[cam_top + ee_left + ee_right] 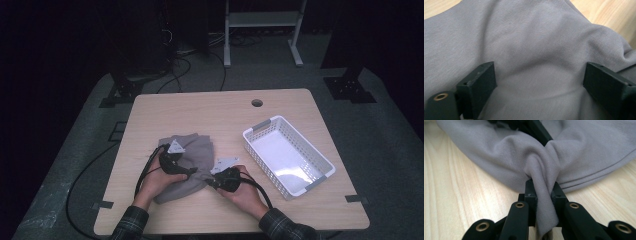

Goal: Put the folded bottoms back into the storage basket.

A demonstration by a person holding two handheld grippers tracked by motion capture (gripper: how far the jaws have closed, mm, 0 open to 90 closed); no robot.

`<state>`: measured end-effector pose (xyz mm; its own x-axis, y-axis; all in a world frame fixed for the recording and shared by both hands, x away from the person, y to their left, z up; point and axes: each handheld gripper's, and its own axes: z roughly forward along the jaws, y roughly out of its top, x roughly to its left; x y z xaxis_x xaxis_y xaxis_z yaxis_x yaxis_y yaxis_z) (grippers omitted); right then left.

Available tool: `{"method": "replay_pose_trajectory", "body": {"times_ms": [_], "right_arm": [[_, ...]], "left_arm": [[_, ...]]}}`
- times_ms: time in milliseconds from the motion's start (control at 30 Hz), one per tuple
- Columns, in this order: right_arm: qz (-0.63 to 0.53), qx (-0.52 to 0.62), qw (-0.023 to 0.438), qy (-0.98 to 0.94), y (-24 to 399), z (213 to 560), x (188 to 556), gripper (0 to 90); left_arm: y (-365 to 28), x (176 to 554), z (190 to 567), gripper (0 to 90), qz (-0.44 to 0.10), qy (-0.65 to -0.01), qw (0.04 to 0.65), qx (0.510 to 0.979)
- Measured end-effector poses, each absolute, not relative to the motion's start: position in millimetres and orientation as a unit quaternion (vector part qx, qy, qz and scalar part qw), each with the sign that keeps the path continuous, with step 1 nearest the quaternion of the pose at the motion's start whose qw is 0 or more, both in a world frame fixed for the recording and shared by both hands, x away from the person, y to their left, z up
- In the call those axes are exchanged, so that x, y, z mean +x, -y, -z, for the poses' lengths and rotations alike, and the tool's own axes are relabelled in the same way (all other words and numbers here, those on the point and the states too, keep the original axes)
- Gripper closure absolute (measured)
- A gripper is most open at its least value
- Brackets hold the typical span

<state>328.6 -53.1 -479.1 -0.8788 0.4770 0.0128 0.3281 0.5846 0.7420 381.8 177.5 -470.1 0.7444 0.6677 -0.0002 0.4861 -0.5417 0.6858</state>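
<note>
Pale wood-grain bench (pixel 165 107) sits under me on grey carpet, with a crumpled grey cloth (pixel 192 152) lying on it to the left of a white slotted plastic basket (pixel 322 162). My left gripper (pixel 186 172) rests on the cloth's near-left part, fingers (pixel 477 85) spread wide with smooth fine-knit fabric lying flat between them, not pinched. My right gripper (pixel 543 195), at the cloth's near edge toward the basket, has its fingers closed on a bunched fold that twists up between the pads. From above the cloth looks a soft heap; the right gripper view shows its stacked hemmed edges (pixel 594 178).
</note>
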Motion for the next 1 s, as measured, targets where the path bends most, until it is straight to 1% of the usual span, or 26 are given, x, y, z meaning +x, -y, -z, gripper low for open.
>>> {"method": "replay_pose_trajectory", "body": {"times_ms": [33, 233, 433, 600, 633, 800, 900, 1000], "right_arm": [[-0.391, 0.226, 0.092, -0.887, 56, 478, 328, 79.3], [-0.372, 0.214, 0.084, -0.899, 65, 474, 318, 79.2], [-0.363, 0.202, 0.074, -0.907, 75, 472, 308, 79.2], [-0.355, 0.201, 0.069, -0.910, 86, 471, 302, 79.1], [-0.352, 0.198, 0.067, -0.912, 93, 470, 300, 79.1], [-0.348, 0.203, 0.059, -0.913, 111, 469, 294, 79.1], [-0.348, 0.208, 0.056, -0.913, 117, 469, 293, 79.1], [-0.347, 0.211, 0.054, -0.912, 124, 469, 293, 79.1]], "left_arm": [[-179, 379, 462, 13.2, -0.130, -0.335, 0.356, 0.863], [-189, 373, 445, 13.4, -0.142, -0.335, 0.369, 0.855], [-195, 372, 442, 14.1, -0.151, -0.331, 0.367, 0.856], [-192, 373, 438, 14.1, -0.158, -0.324, 0.370, 0.856], [-187, 374, 437, 14.1, -0.163, -0.316, 0.367, 0.859], [-178, 383, 440, 14.1, -0.163, -0.305, 0.350, 0.871], [-174, 394, 447, 14.0, -0.160, -0.310, 0.341, 0.873], [-170, 405, 456, 13.3, -0.145, -0.318, 0.340, 0.873]]}}
